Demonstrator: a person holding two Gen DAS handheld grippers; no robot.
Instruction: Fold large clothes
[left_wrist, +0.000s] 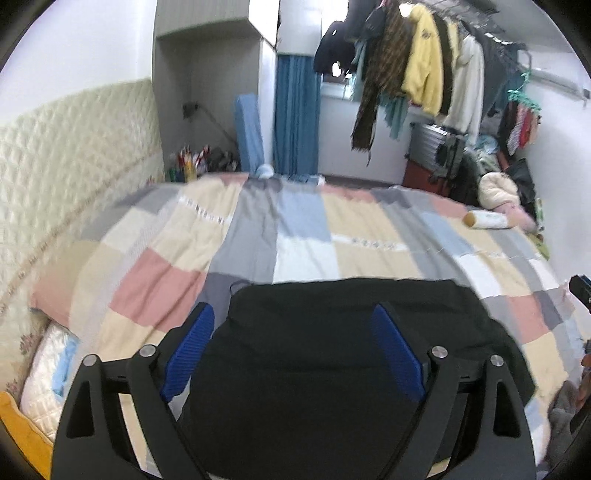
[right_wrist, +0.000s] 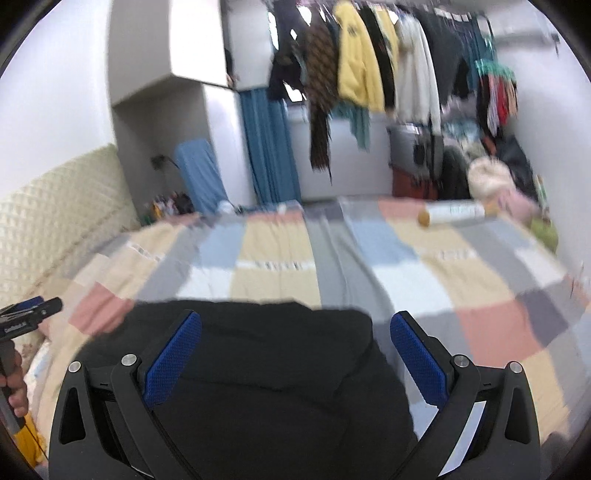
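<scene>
A black garment (left_wrist: 332, 332) lies folded on the patchwork bedspread (left_wrist: 303, 229) near the bed's front edge. It also shows in the right wrist view (right_wrist: 266, 369). My left gripper (left_wrist: 295, 314) is open and hangs above the garment's left part, its blue pads (left_wrist: 190, 350) apart and empty. My right gripper (right_wrist: 295, 325) is open above the garment's right part, its blue pads (right_wrist: 417, 358) apart and empty. The left gripper's body (right_wrist: 26, 317) shows at the left edge of the right wrist view, held in a hand.
A white roll (left_wrist: 487, 219) lies at the bed's far right. A quilted cream headboard (left_wrist: 74, 147) runs along the left. A rack of hanging clothes (left_wrist: 424, 66), a grey suitcase (left_wrist: 432, 147) and a blue curtain (left_wrist: 295, 114) stand beyond the bed.
</scene>
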